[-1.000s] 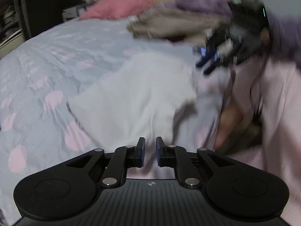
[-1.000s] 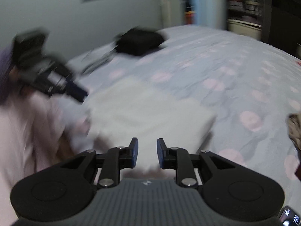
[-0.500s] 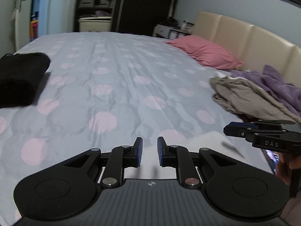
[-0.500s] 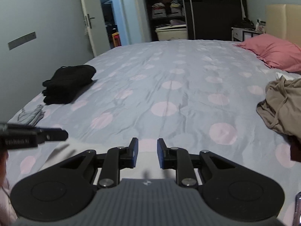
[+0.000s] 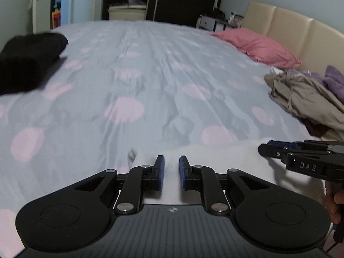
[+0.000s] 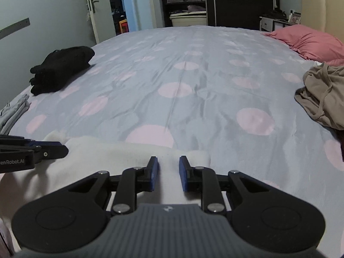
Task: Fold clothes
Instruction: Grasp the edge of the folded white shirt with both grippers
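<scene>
Both grippers, left (image 5: 171,172) and right (image 6: 168,173), stand narrowly apart over white cloth (image 6: 120,152), empty.

You are looking at your left gripper (image 5: 171,173): matte black linkage arms, silver round pivot screws, blue pads on the fingertips (image 5: 160,173), and a ribbed grey body with a small white emblem. Your right gripper (image 6: 168,174) is showing the same build. From the side, it (image 5: 301,154) is wearing white "DAS" lettering, while the left one (image 6: 32,151) is showing "Robot.AI" printed in white.
</scene>
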The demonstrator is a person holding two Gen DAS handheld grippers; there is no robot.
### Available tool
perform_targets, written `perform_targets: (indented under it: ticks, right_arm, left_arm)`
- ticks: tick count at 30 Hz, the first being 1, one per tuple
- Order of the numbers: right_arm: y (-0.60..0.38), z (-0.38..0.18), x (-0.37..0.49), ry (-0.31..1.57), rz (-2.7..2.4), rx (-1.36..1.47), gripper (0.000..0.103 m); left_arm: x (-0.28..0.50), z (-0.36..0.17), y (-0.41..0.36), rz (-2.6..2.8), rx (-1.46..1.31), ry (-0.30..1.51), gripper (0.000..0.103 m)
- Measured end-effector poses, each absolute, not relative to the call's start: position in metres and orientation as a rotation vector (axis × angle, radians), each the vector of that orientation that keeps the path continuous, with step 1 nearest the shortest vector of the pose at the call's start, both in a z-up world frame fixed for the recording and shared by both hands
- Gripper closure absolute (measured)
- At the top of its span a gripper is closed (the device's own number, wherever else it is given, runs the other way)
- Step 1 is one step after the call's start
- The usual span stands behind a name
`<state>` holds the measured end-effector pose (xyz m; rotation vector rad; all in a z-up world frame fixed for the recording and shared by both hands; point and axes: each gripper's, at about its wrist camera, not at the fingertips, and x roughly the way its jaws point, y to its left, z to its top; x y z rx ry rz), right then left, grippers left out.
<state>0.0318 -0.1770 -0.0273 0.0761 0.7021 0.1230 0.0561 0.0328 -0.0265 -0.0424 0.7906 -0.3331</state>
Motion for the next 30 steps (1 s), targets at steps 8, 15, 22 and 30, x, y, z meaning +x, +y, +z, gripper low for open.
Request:
perform_targets:
  ticks: [8,15,22,30]
  right_arm:
    - [-0.184,-0.012,0.014,0.658,0.117,0.132,0.079]
    - [-0.199,-0.006,-0.009,0.663,0.162,0.177,0.059]
    - [-0.224,-0.006,-0.022,0.696,0.134,0.289,0.045]
    - [-0.243,-0.039,-0.019,0.829,0.161,0.514,0.045]
  left_arm:
    - [0.05,-0.023,0.038,-0.345,-0.082,0.756,0.09]
    - [0.017,-0.004,0.052,-0.314,-0.079,0.64,0.044]
    - [0.013,-0.01,0.089,-0.261,-0.224,0.716,0.042]
    - [0.017,-0.039,0.122,-0.309,-0.526,0.852,0.042]
